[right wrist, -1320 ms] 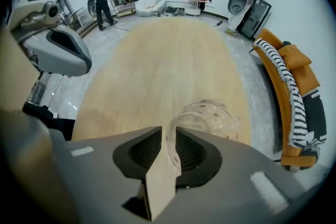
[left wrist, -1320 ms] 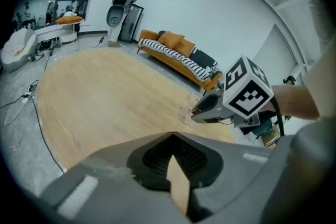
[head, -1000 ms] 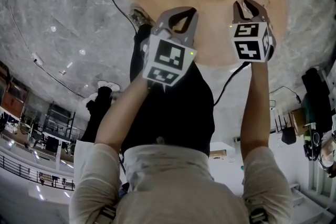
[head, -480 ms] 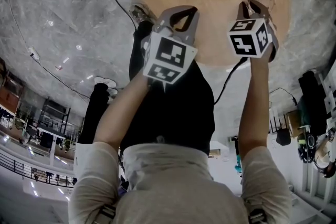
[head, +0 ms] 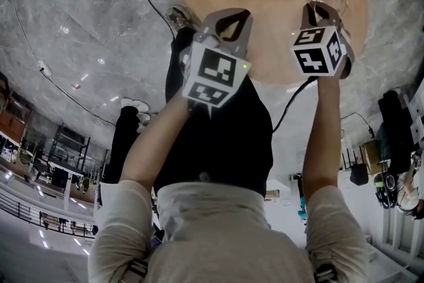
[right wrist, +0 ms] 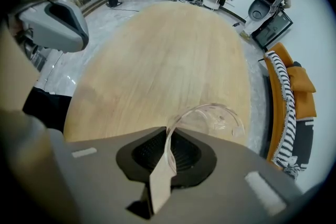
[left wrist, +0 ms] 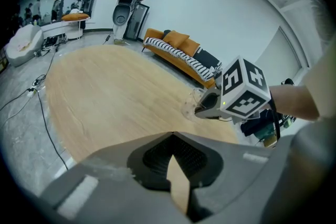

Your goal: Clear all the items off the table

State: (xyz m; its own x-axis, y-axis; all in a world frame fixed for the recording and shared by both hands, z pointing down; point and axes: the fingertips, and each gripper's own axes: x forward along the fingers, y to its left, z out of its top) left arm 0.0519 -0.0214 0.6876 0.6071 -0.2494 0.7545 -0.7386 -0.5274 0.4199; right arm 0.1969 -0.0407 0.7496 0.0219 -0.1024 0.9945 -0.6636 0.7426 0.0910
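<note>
Right hand-held gripper [head: 320, 7] outstretched on clear cup [right wrist: 216, 122]

Jaws tight on clear cup [right wrist: 218, 120]

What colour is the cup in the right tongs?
Clear, colourless plastic: the cup shows best in the right gripper view.

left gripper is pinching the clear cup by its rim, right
Not the left: the right gripper is pinching the clear cup by its rim, as the right gripper view shows, with the cup's wall between its jaws. The left gripper has its jaws together on nothing.
</note>
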